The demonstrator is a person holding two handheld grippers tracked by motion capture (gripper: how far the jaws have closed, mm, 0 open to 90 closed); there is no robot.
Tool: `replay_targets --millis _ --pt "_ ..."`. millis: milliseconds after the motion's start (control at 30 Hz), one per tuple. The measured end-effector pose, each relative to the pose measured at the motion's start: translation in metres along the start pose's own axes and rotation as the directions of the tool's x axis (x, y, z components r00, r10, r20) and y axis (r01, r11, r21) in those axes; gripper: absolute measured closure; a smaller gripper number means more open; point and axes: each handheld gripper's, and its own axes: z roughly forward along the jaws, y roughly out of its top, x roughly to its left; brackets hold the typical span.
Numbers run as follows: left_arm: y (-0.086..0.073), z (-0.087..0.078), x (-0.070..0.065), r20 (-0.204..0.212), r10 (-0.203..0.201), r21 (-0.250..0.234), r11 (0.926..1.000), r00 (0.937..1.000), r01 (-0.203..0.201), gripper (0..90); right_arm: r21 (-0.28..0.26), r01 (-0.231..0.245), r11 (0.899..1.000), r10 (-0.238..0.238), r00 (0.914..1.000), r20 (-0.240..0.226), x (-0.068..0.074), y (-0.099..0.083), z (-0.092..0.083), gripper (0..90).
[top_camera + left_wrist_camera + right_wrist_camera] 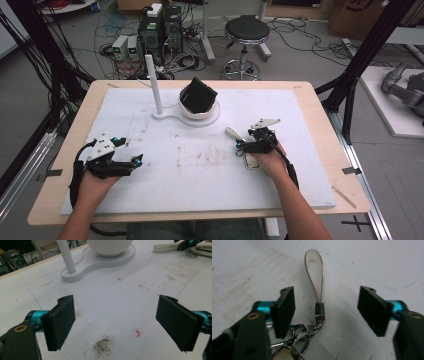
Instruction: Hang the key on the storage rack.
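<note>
A keychain lies on the white board: a beige strap loop, a small metal clasp and a silver ring with a snap hook. My right gripper is open and low over the board, its jaws standing either side of the clasp without touching it. In the high view the strap lies just beyond the right gripper. My left gripper rests at the board's left, open and holding nothing; its own view shows the left gripper spread wide over bare board.
A white stand with an upright post and a bowl holding a black boxy object sits at the board's far middle. The stand's base lies ahead of the left gripper. Stool, computers and cables are on the floor beyond.
</note>
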Motion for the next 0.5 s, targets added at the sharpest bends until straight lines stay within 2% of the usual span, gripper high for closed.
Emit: replay_targets --millis 167,233,367,500 --pt "0.0002 -0.0004 -0.0002 0.002 0.000 0.000 1.0000 1.0000 0.000 15.9 0.034 0.045 0.998 -0.045 0.9989 -0.010 0.0049 0.0009 0.0022 53.8" --pt "0.0003 -0.0005 -0.0006 0.002 -0.003 -0.002 1.0000 1.0000 0.003 15.9 0.035 0.038 0.999 -0.037 0.9991 -0.018 0.0053 0.0008 0.0017 59.6" --pt "0.0007 -0.0011 -0.0010 0.001 0.001 -0.004 1.0000 1.0000 -0.001 15.9 0.042 0.037 0.998 -0.035 0.9988 -0.034 0.0056 0.0005 -0.0009 79.9" --pt "0.0007 -0.0009 -0.0011 0.001 0.000 -0.004 1.0000 1.0000 0.000 15.9 0.051 0.054 0.997 -0.053 0.9982 -0.028 0.0068 0.0008 -0.0021 82.7"
